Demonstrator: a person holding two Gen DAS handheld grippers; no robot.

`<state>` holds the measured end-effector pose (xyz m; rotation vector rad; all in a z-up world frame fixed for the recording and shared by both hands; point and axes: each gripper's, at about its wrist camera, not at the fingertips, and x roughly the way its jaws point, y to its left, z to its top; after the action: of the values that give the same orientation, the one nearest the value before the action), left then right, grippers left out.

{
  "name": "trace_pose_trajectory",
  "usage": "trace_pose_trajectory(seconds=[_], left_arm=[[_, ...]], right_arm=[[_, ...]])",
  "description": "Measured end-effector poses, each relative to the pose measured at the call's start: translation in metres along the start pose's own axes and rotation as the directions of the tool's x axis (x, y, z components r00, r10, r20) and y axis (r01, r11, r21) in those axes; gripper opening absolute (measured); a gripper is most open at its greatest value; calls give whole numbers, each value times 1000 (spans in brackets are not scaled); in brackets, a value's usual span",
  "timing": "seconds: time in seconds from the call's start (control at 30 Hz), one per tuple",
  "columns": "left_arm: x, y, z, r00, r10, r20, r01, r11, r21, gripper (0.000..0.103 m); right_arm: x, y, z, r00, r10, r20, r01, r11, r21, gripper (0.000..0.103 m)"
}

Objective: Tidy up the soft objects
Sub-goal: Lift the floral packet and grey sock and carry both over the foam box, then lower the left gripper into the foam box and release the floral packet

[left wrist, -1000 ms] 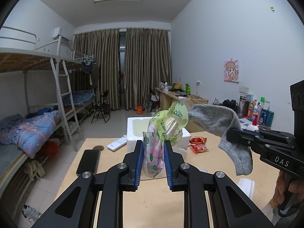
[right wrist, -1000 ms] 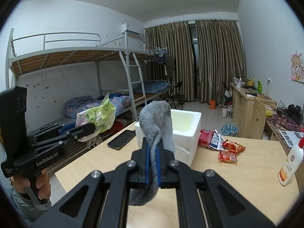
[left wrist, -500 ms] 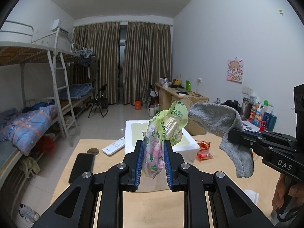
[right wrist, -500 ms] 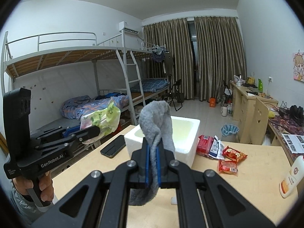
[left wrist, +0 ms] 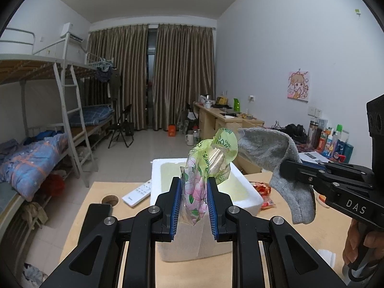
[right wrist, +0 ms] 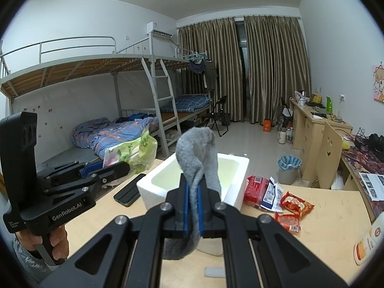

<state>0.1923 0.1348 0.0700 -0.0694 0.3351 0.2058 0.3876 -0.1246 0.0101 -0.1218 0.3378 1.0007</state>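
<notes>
Grey sock (right wrist: 196,158) pinched in right hand-held gripper (right wrist: 193,212) (toe apparently drooping).

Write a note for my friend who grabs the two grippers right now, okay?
Left gripper: shut on the floral plastic bag, held up in front of the foam box.
Right gripper: shut on the grey sock, which hangs down both sides of the pads.
Done: both soft things picked up.
Left: the box looks empty; probably carry both over it and drop them in. Phone and snack packets lie beside it.

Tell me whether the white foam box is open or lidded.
Open: the foam box has no lid on it, and its pale yellowish inside shows from above.
</notes>
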Motion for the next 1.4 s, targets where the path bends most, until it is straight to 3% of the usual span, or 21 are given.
trace_pose_trajectory(seconds=[0.5, 0.6, 0.9, 1.0, 1.07, 1.13, 1.33, 1.4], left_arm=[[71, 4, 32, 997, -2, -73, 2, 1000, -3, 23], [83, 5, 33, 995, 19, -98, -19, 1000, 4, 23], [112, 5, 32, 989, -5, -151, 7, 1000, 8, 23], [113, 2, 31, 990, 22, -137, -19, 1000, 22, 33], [112, 2, 31, 993, 17, -118, -14, 1000, 28, 53], [111, 3, 31, 994, 38, -106, -34, 999, 37, 82], [108, 6, 32, 996, 60, -69, -58, 998, 32, 98], [108, 8, 32, 996, 65, -64, -64, 998, 23, 98]], right_arm=[[49, -17, 25, 999, 13, -34, -13, 1000, 11, 9], [57, -22, 27, 999, 7, -41, -6, 1000, 12, 9], [68, -30, 27, 999, 9, -53, -8, 1000, 16, 9], [70, -29, 24, 998, 5, -65, -4, 1000, 8, 9], [70, -29, 24, 998, 6, -67, -5, 1000, 10, 9], [71, -29, 26, 998, 6, -67, -6, 1000, 8, 9], [74, -33, 28, 997, 4, -72, -3, 1000, 15, 9], [73, -33, 29, 998, 6, -70, -4, 1000, 18, 9]])
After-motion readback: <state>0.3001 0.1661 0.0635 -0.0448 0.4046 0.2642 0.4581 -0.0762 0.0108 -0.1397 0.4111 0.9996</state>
